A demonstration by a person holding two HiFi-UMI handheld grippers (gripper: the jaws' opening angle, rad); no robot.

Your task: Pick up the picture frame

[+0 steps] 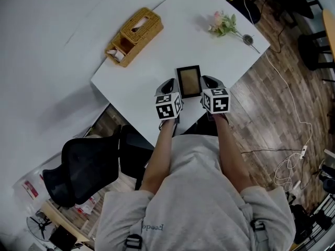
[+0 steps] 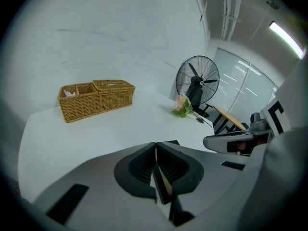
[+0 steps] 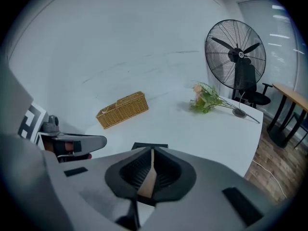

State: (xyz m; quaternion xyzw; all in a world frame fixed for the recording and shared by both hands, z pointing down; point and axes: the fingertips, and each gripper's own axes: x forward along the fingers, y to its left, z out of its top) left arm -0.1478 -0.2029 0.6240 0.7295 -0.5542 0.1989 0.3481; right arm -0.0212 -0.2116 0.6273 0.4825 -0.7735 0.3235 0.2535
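At the near edge of the white bench (image 1: 172, 41), the picture frame (image 1: 189, 81) stands out as a dark-rimmed rectangle with a tan face, held between the two grippers. The left gripper (image 1: 170, 83) sits at its left side and the right gripper (image 1: 208, 81) at its right, each cube of square markers just behind. In the left gripper view the fingers (image 2: 144, 165) are closed together, with a thin slice of the frame (image 2: 163, 184), dark edge and tan face, pinched between their ribbed pads. A dark corner of the frame pokes out past the tips. The right gripper view shows the same: its fingers (image 3: 166, 174) are pressed shut on a tan sliver of the frame (image 3: 147, 182), with the frame's dark edge showing beyond the tips. Whether the frame rests on the bench or hangs just clear of it cannot be told.

Farther out, a wicker basket (image 1: 134, 35) lies well apart toward the far left of the bench. A sprig of pink flowers (image 1: 224, 24) lies near the far right corner. Off the bench, a black office chair (image 1: 84, 169) stands at the person's left, and a white cable (image 1: 293, 114) trails over the wooden floor (image 1: 261, 129) at the right. A large standing fan (image 3: 236, 52) shows beyond the flowers.
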